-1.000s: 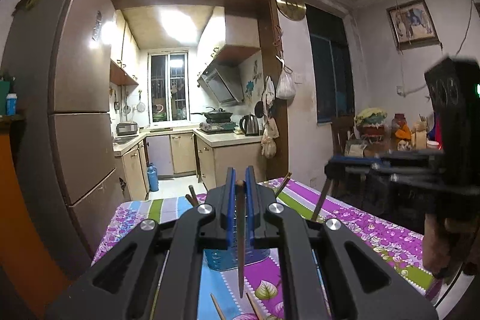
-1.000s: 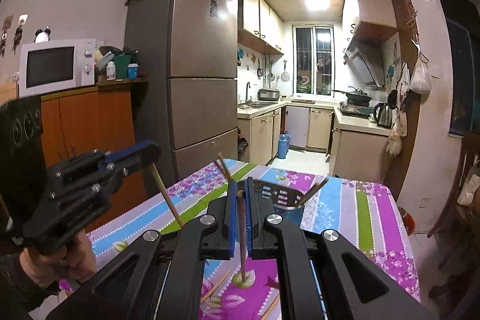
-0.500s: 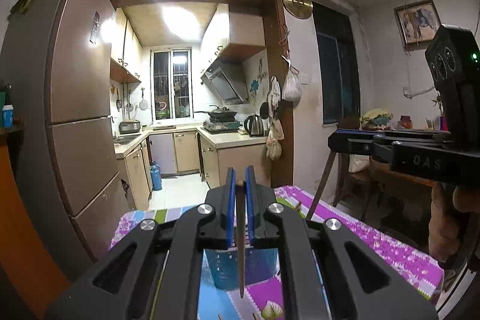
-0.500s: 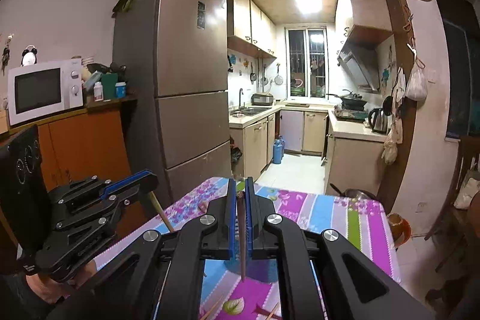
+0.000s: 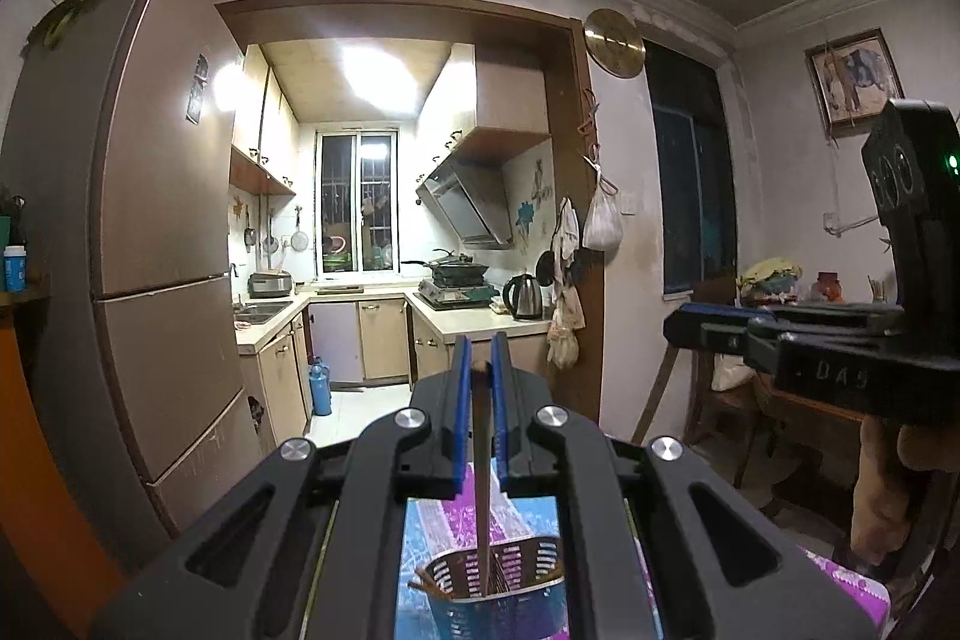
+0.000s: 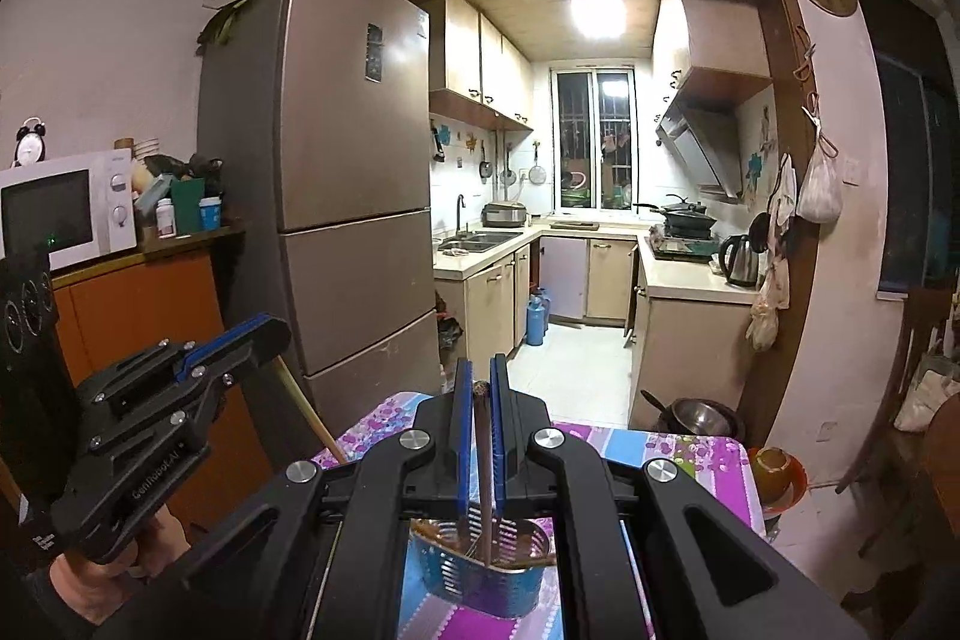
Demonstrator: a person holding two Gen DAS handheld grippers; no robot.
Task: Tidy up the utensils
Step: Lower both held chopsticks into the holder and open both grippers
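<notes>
The slotted blue utensil basket (image 6: 486, 574) stood on the floral tablecloth (image 6: 690, 460), and a few brown sticks leaned inside it against its rim; how many could not be told. The same basket (image 5: 498, 589) showed below the left gripper (image 5: 478, 370).

Beyond the basket's far side, past the table edge, a metal bowl (image 6: 699, 415) sat on the floor by the kitchen doorway, and a tall fridge (image 6: 354, 172) rose to the basket's left. A microwave (image 6: 66, 205) rested on an orange cabinet further left.

Above the basket, the right gripper (image 6: 480, 388) had its blue fingers (image 6: 461, 436) pressed tight on a chopstick (image 6: 483, 466), which hung straight down with its tip over the basket's mouth. The left gripper was likewise clamped shut on a second chopstick (image 5: 480, 466), upright, its lower end over the basket. Both sticks were slim, dark brown wood. Nothing lay between either stick and the basket's opening. In the right view the left gripper (image 6: 267, 334) appeared left of the basket, a hand (image 6: 120, 574) around its grip.
</notes>
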